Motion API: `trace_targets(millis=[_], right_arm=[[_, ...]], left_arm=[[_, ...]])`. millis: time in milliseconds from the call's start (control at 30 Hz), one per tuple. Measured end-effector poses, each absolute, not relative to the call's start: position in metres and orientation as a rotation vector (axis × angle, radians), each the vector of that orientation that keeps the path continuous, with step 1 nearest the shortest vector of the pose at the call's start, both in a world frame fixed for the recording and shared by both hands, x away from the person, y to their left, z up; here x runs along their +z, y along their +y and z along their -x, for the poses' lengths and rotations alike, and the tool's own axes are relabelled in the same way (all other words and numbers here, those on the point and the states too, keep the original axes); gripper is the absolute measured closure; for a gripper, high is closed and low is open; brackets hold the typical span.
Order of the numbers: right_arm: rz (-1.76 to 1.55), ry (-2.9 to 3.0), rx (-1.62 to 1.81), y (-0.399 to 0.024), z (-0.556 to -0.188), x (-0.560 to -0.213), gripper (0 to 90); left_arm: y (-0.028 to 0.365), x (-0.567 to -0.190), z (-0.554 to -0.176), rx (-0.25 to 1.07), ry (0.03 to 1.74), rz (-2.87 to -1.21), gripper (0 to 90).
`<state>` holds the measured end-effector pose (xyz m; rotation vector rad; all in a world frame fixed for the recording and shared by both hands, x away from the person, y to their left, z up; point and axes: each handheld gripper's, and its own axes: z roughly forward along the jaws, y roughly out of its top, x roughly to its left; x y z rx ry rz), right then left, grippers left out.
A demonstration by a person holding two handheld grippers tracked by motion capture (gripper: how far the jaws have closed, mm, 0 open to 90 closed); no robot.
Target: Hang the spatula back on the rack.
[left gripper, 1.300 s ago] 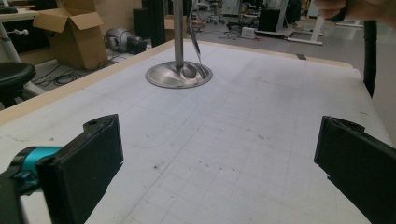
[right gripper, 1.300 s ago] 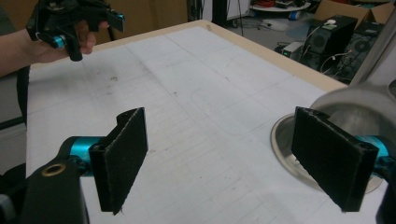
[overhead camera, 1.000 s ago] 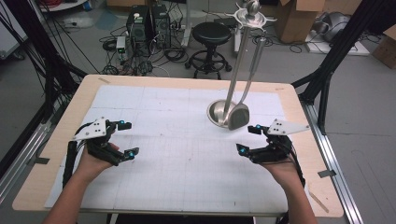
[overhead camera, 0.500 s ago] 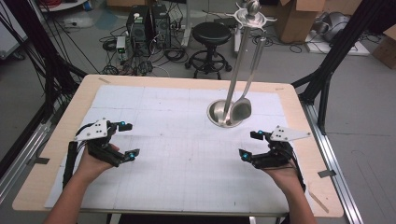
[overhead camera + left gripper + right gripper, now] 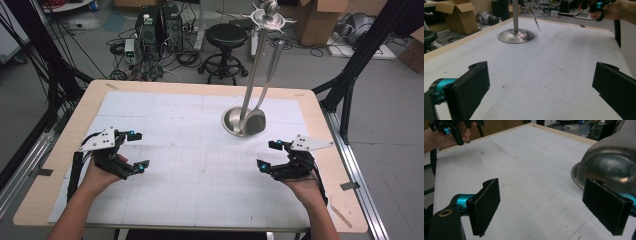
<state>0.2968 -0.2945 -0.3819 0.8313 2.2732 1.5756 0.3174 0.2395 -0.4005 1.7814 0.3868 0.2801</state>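
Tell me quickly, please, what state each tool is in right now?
Left tool: open, holding nothing, over the bare mat.
Right tool: open, holding nothing, close to the hanging ladle but not touching it.

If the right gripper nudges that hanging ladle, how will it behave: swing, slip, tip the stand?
The ladle hangs from the top of the stand, so it would likely swing, not slide. Its polished metal bowl looks stiff and probably slippery for the pads. The stand is tall on a small round base, so a hard push may tip it.
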Motion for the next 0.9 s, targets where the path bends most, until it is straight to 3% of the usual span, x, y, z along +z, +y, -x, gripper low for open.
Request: trace_targets(millis=[900], right_arm=[[-0.846, 2.263, 1.595, -0.2967, -0.2995, -0.3823, 14.3]], left_arm=[[0.2397, -0.4013, -0.3176, 0.282, 0.394, -1.787, 1.7]])
